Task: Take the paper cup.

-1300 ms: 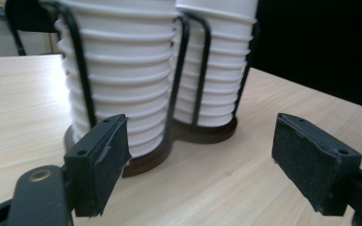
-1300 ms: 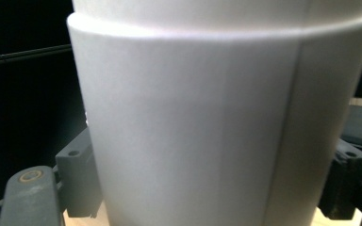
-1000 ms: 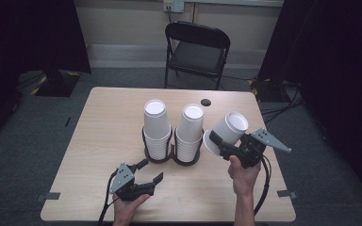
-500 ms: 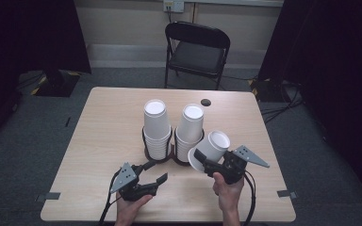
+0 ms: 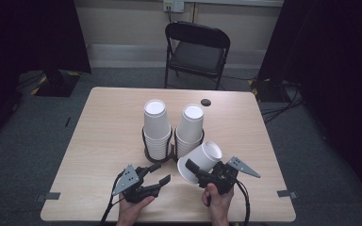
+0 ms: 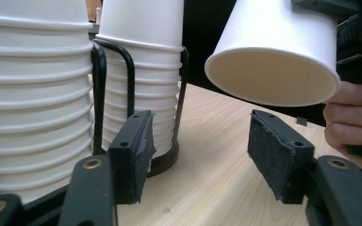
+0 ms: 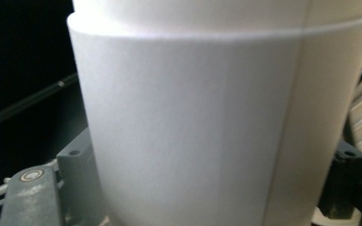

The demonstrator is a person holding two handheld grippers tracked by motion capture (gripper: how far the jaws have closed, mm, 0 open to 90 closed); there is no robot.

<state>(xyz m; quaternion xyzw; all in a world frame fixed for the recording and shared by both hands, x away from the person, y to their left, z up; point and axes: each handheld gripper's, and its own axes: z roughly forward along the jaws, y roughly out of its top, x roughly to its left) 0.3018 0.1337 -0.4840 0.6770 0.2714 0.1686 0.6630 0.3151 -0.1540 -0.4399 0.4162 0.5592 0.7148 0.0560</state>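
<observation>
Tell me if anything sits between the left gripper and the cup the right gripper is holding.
Nothing visible does. The left gripper, jaws apart with nothing between them and just closing, faces the tilted paper cup held by the right gripper; only bare table lies between them.

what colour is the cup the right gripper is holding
White outside, with a slightly cream inside; the cup shows best in the left gripper view.

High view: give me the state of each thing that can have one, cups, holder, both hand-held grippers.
Paper cup: tilted, off the table, clamped in the right hand-held gripper.
Left hand-held gripper: open, nothing between its jaws, which have just been closing.
Left cup stack: upright, upside down in the holder.
Right cup stack: upright, upside down in the holder.
</observation>
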